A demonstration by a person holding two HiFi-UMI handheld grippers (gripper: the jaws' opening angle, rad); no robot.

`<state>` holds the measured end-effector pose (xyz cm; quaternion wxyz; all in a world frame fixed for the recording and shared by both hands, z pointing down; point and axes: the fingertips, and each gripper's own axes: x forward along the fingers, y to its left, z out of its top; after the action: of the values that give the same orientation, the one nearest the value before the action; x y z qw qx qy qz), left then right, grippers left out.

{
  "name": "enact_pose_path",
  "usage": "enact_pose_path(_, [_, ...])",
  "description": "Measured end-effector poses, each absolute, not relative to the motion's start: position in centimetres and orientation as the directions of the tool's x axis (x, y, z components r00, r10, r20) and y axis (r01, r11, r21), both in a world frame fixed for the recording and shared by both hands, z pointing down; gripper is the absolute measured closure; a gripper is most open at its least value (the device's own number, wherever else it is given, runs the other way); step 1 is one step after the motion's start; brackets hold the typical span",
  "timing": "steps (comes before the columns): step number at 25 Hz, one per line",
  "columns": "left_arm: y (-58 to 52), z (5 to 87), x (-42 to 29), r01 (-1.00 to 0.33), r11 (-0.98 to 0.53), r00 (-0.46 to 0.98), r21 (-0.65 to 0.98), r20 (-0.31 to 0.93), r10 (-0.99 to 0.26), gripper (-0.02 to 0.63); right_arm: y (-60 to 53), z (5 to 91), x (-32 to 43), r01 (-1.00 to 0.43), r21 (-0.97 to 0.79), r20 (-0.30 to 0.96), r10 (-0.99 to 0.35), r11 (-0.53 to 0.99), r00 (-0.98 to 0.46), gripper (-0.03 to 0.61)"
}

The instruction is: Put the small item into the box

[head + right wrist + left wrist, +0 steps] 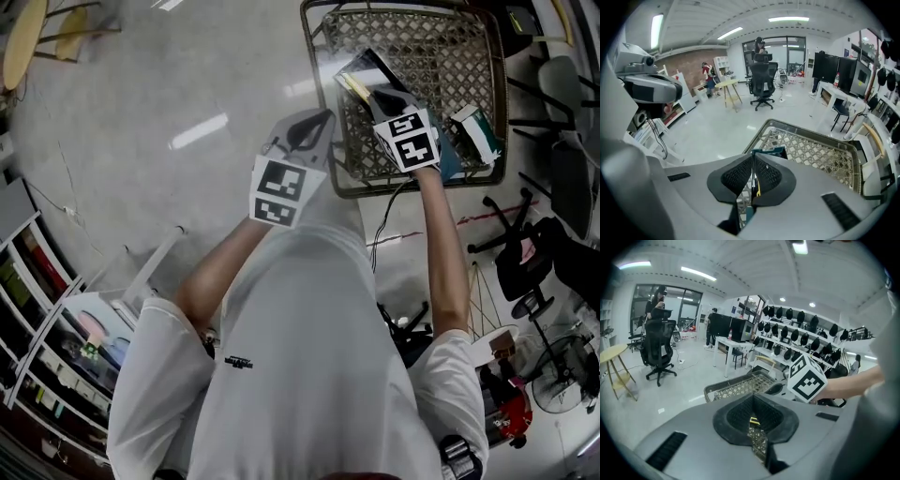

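Note:
A woven wire basket (pixel 323 66) stands on the pale floor in front of me. My right gripper (pixel 384 101) hangs over its near part, shut on a thin flat dark package with a yellow strip (pixel 367 77). In the right gripper view the package's edge (pixel 755 180) shows as a thin line pinched between the pads, above the basket (pixel 820 150). A teal box (pixel 771 152) lies in the basket just beyond. My left gripper (pixel 314 127) hovers at the basket's left rim, shut and holding nothing. In the left gripper view (pixel 752 416) the basket (pixel 736 387) lies ahead.
A white and teal carton (pixel 473 131) rests at the basket's right side. Black office chairs (pixel 534 253) and cables (pixel 389 225) crowd the floor to the right. Shelves (pixel 42 319) stand at the lower left. A desk chair (pixel 658 348) and a round table (pixel 611 355) stand farther off.

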<state>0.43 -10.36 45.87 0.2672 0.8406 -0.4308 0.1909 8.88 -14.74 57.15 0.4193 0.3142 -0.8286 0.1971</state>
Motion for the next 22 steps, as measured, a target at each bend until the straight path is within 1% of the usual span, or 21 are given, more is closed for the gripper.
enact_pose_path(9, [-9.6,42.8,-0.5,-0.819,-0.496,0.569,0.289,0.521,-0.636,0.611,-13.4,47.7,9.1,-0.738,-0.016,0.72,-0.505,0.675,-0.476,0.563])
enact_pose_path(22, [-9.3,38.6,-1.9,-0.815,-0.513,0.577,0.269,0.447,-0.683,0.611,-10.6,37.6,11.4,-0.865,0.018,0.538,-0.734,0.501,-0.414,0.563])
